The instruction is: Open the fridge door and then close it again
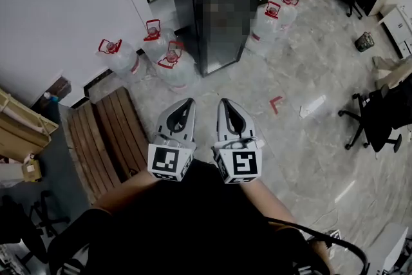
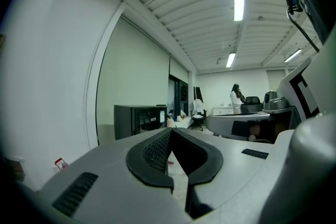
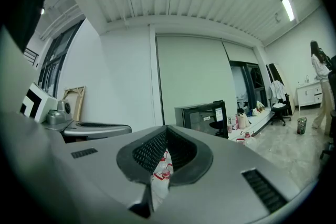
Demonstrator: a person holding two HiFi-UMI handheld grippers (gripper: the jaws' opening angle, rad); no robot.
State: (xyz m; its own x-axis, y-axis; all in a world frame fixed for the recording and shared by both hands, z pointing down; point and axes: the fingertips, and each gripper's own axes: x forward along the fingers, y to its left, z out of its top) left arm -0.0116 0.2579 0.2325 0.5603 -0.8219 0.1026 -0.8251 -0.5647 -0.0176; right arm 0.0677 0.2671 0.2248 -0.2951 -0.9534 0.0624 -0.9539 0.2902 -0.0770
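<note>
Fridge (image 1: 185, 3) well beyond left tongs (image 1: 190, 102), right tongs (image 1: 223, 102).

The fridge (image 1: 212, 3) is glossy black. The water jugs (image 1: 172, 66) are clear with red caps and handles. The floor (image 1: 309, 61) is pale grey, marbled. The left hand-held gripper (image 1: 188, 103) and right hand-held gripper (image 1: 223, 103) are light grey with black-lined jaws (cubes carry black-and-white square markers). The wooden slats (image 1: 109, 132) are brown.
</note>
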